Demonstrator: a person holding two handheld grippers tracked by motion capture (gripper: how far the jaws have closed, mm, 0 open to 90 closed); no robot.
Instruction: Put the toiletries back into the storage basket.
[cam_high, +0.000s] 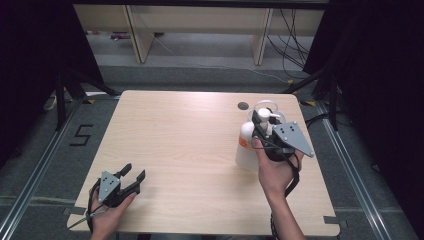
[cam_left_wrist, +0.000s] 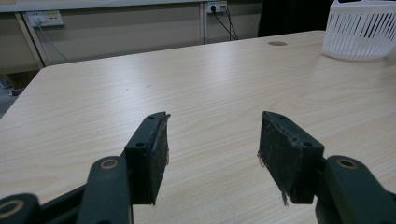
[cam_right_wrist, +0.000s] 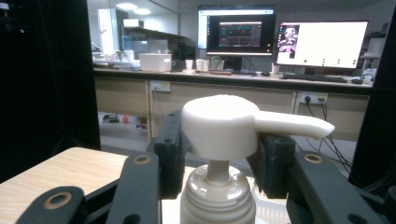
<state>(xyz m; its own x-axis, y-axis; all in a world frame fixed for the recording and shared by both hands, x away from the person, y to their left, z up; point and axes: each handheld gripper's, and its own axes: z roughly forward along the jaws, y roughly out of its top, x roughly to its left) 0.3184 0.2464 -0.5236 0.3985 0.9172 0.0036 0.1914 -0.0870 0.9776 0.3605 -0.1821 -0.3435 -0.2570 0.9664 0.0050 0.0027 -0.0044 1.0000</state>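
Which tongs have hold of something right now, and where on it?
The right tongs clamp the pump bottle at its pump head. The left tongs are open, holding nothing.

High view: from above the near edge, looking forward and down on the whole surface (cam_high: 200, 150).
Left gripper view: low over the surface, facing the far white basket (cam_left_wrist: 362, 30).
Right gripper view: close behind the pump bottle (cam_right_wrist: 219, 140), level, facing the monitors (cam_right_wrist: 280, 39).
Shared: surface, basket, bottle.
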